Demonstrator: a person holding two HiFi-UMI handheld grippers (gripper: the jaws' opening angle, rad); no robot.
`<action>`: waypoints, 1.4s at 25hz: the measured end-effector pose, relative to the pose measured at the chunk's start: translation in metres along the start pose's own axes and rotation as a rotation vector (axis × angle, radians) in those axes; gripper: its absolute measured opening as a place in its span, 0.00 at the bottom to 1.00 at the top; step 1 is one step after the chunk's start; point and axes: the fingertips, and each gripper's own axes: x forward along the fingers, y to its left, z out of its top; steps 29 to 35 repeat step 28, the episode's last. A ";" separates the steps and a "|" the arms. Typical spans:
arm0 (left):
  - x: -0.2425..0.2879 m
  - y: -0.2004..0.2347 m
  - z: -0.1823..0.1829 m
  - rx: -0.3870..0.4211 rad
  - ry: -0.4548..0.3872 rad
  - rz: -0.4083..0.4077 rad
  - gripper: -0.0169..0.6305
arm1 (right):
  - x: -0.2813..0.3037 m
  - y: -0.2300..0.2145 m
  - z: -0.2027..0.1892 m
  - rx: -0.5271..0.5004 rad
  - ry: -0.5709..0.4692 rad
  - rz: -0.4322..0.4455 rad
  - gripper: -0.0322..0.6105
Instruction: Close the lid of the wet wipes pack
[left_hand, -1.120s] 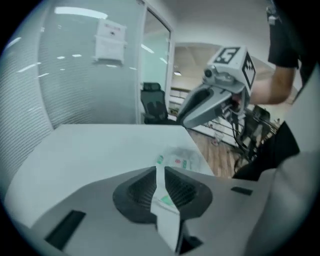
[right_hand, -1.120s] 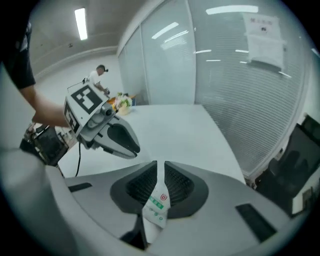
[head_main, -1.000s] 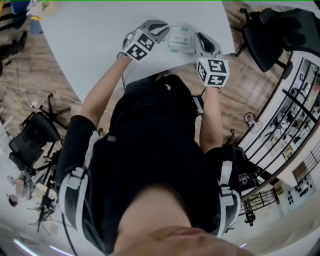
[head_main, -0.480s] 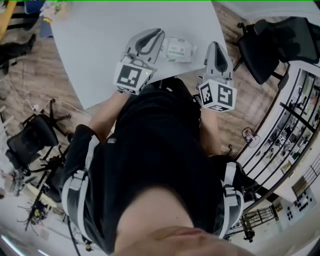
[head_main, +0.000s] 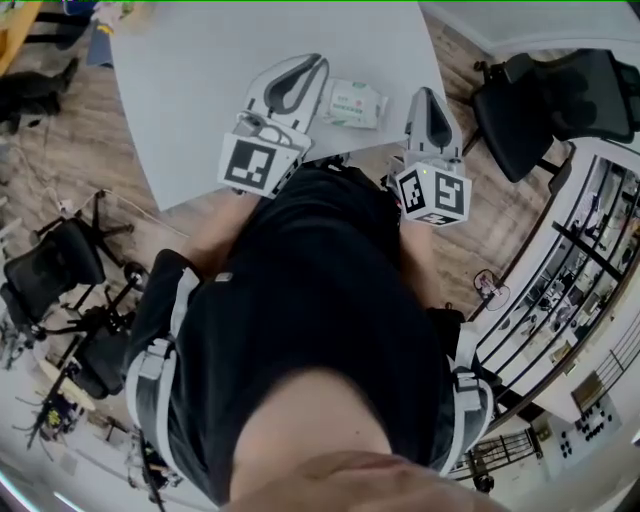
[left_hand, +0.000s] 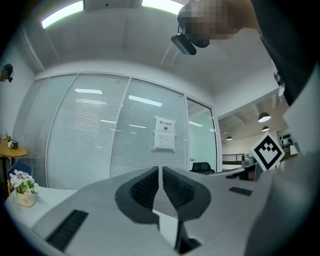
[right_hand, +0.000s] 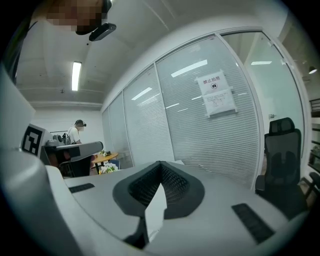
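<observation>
Left gripper (head_main: 302, 64) and right gripper (head_main: 428, 93) have both lifted off the table (head_main: 190, 90) since a second ago, each clamped tight on nothing. That probably means the lid is already pressed flat. The pack (head_main: 352, 104) lies free by the table's near edge. One pack, two grippers, one table.

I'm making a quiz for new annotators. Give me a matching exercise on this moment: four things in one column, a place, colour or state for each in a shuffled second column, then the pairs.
1. wet wipes pack
2. left claw
3. office chair
4. table

A. black, standing on the wood floor
B. shut, nothing between its jaws
C. pale grey top
D. lying on the table

Pairs: 1-D, 2-B, 3-A, 4-C
</observation>
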 end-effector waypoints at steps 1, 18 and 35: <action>0.001 -0.001 0.001 0.000 -0.001 0.003 0.09 | 0.000 -0.001 0.002 -0.003 -0.002 0.003 0.08; -0.010 -0.001 0.014 -0.001 -0.023 -0.005 0.09 | 0.002 0.012 0.008 -0.025 -0.004 0.036 0.08; -0.002 0.004 0.011 0.001 -0.020 -0.003 0.09 | 0.012 0.005 0.008 -0.033 -0.001 0.041 0.08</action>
